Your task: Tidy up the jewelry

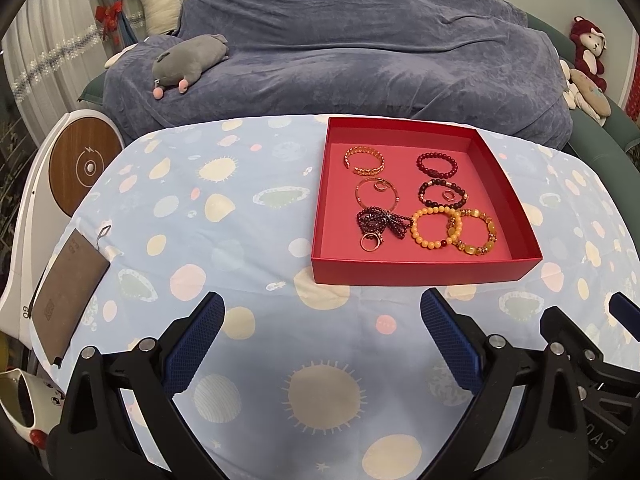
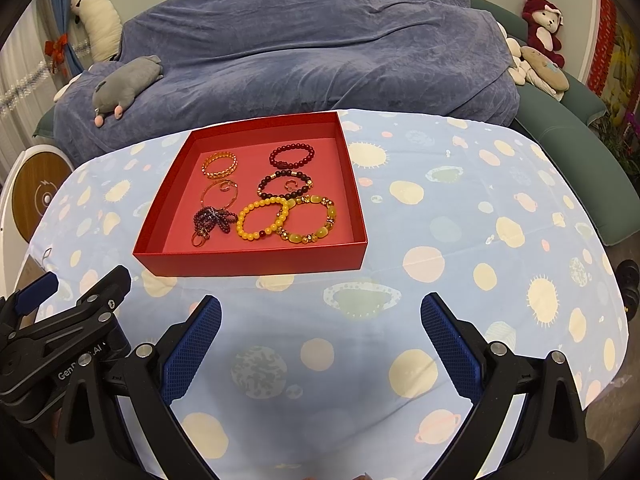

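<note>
Both tools hang low over the near edge of the surface [image 1: 248,240], each spread wide with nothing between its blue pads: the left tool [image 1: 322,316] and the right tool [image 2: 320,316] sit side by side. Beyond them a red tray [image 2: 256,260] rests on the planet-print cloth. Inside lie a gold bangle [image 2: 219,165], two dark red bead bracelets [image 2: 292,156], a yellow bead bracelet [image 2: 262,218] overlapping an amber one [image 2: 314,220], a purple bead tangle [image 2: 214,218] and small rings. Far back, a grey plush [image 2: 126,86] lies on a blue-covered sofa [image 2: 320,48].
</note>
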`<state>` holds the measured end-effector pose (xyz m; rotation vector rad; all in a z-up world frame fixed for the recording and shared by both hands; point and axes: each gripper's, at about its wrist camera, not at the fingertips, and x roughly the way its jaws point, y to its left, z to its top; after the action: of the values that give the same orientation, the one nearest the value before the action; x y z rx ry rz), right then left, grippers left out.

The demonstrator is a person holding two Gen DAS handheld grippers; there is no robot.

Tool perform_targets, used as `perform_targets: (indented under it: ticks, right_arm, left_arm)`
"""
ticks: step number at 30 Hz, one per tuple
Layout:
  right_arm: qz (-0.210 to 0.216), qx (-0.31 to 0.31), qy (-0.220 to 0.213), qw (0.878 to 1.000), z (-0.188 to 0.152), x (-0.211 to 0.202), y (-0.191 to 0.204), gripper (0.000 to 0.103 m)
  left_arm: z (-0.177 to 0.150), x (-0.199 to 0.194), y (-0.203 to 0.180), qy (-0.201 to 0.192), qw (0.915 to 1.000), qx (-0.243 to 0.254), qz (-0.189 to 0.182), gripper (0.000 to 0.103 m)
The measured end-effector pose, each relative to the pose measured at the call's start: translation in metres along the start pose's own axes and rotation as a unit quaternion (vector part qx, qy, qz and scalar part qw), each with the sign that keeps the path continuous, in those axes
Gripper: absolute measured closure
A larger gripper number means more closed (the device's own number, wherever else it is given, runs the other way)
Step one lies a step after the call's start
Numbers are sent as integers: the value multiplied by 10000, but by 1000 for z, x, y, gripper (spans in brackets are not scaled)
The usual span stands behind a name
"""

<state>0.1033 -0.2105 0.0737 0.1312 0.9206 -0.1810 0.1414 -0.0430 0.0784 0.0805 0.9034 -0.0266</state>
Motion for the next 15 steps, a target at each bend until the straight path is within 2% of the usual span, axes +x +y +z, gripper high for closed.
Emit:
perform_targets:
  ticks: [15]
  right_arm:
    - [5,-6,10,10000,0,-1,-1,7]
  left_arm:
    - [0,0,5,-35,10000,26,-27,9]
